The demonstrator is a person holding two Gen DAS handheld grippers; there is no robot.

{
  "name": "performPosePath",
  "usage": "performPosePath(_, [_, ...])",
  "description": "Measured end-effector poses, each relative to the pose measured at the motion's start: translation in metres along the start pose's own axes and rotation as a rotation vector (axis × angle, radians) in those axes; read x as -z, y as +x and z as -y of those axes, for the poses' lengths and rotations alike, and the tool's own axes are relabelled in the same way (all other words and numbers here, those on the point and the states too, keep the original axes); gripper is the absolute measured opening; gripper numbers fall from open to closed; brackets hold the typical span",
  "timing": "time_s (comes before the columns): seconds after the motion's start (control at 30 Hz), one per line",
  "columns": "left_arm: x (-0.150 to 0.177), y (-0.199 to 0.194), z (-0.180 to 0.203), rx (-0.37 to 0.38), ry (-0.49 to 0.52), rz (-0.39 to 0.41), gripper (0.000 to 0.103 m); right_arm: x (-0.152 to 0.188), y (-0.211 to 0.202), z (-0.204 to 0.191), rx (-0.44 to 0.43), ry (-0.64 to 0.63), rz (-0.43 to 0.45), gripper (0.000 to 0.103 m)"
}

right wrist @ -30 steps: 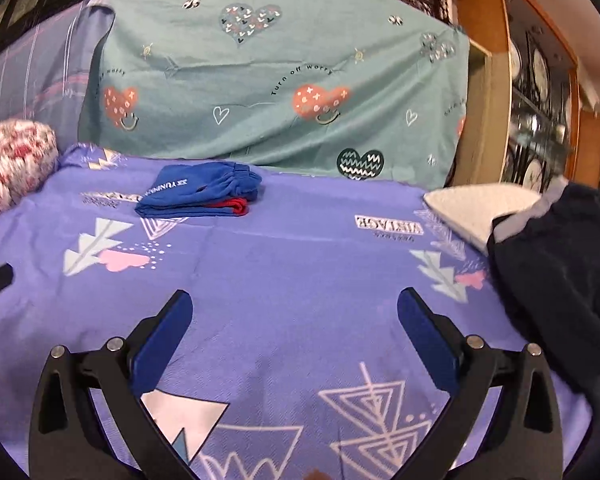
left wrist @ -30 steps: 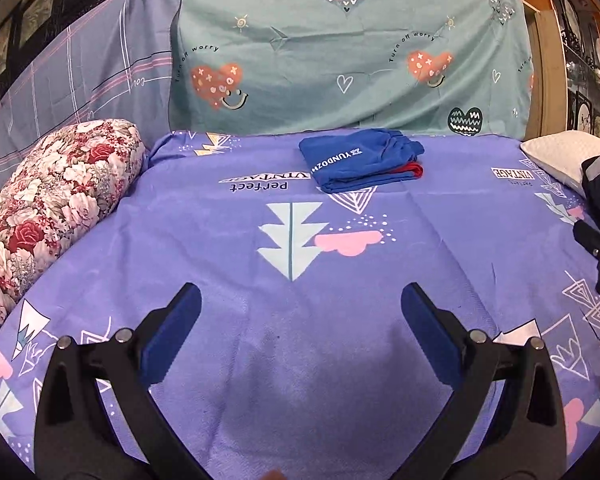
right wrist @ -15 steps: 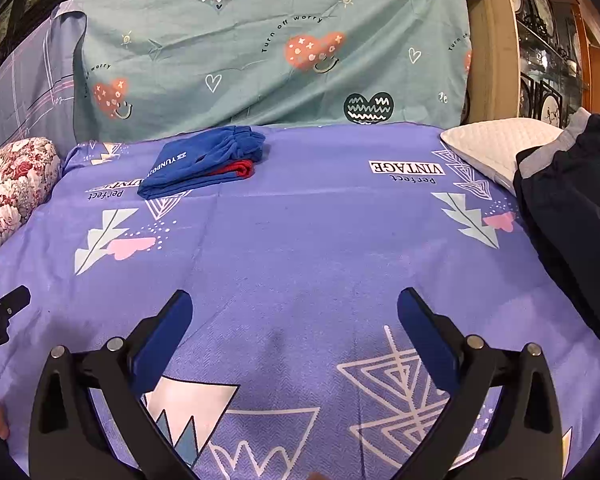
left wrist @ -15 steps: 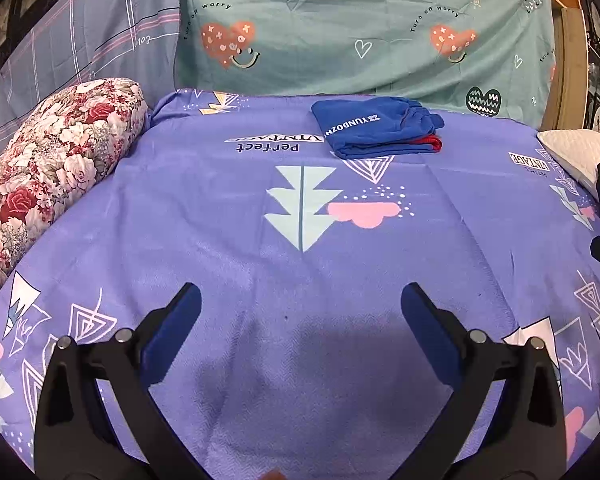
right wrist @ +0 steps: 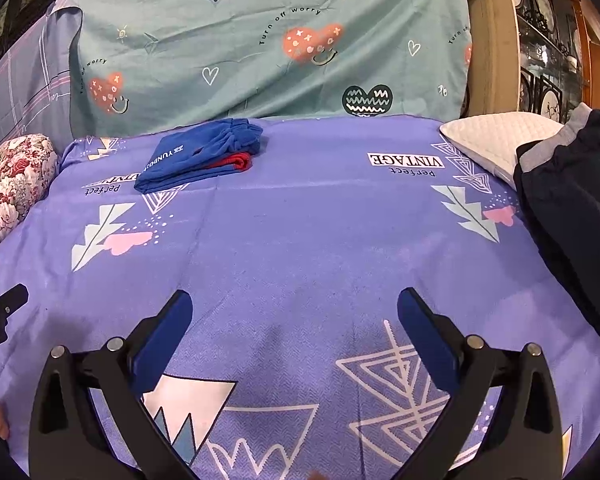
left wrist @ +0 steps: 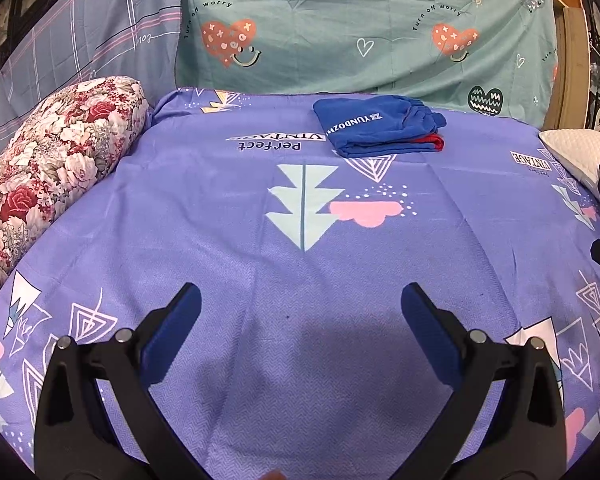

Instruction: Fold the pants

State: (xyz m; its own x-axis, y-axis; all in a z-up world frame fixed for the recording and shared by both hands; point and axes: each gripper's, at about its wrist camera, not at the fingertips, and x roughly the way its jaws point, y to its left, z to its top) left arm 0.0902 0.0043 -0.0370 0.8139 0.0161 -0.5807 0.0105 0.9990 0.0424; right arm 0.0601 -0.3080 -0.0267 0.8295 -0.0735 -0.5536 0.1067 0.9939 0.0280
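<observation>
The left gripper (left wrist: 300, 308) and right gripper (right wrist: 294, 306) are both hovering over the purple bedsheet (right wrist: 300, 248) with jaws spread wide, holding nothing. Dark navy pants (right wrist: 572, 208) are lying just right of the right gripper, seemingly unfolded. Folded blue shorts (left wrist: 376, 128) are resting far ahead.

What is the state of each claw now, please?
Left claw: open, holding nothing, above the purple sheet.
Right claw: open, holding nothing.
</observation>
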Motion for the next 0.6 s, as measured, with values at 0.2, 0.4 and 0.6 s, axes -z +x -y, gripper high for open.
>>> performPosePath(0.2, [0.0, -0.0004, -0.0014, -0.003, -0.005, 0.001, 0.101, 0.0, -0.0003, -0.0002, 0.0, 0.001, 0.001, 0.102])
performPosePath(0.4, [0.0, -0.0002, -0.0026, 0.001, -0.007, 0.0, 0.101, 0.0, -0.0008, 0.0, 0.002, 0.0, 0.004, 0.102])
performPosePath(0.6, [0.0002, -0.0004, -0.0033, -0.002, -0.008, 0.001, 0.101, -0.0001, -0.0006, 0.0001, 0.001, -0.001, 0.004, 0.102])
